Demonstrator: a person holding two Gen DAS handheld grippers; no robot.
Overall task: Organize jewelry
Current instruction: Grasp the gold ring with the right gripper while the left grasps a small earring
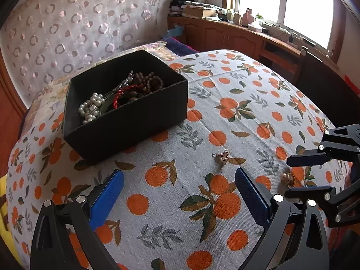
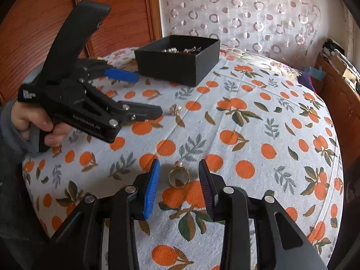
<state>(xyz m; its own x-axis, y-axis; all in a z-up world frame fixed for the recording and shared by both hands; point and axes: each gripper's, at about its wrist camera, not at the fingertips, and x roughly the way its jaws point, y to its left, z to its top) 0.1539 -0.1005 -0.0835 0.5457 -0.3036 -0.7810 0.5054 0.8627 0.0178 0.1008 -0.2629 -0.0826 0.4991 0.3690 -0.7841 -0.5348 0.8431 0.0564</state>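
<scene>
A black open box (image 1: 126, 121) stands on the orange-print cloth and holds pearls (image 1: 91, 108), a red cord and brown beads; it also shows in the right wrist view (image 2: 177, 65). A small gold brooch (image 1: 222, 156) lies on the cloth ahead of my open, empty left gripper (image 1: 180, 175); it also shows in the right wrist view (image 2: 175, 109). A gold ring (image 2: 179, 176) lies on the cloth between the fingers of my open right gripper (image 2: 179, 168), apart from both pads. The ring (image 1: 289, 178) and the right gripper (image 1: 292, 175) also show in the left wrist view.
The table's cloth (image 1: 236, 103) falls away at the edges. A wooden cabinet (image 1: 225, 33) with clutter stands under the window at the back right. A circle-patterned curtain (image 1: 67, 22) hangs behind the box. Wooden panelling (image 2: 112, 11) is to the left.
</scene>
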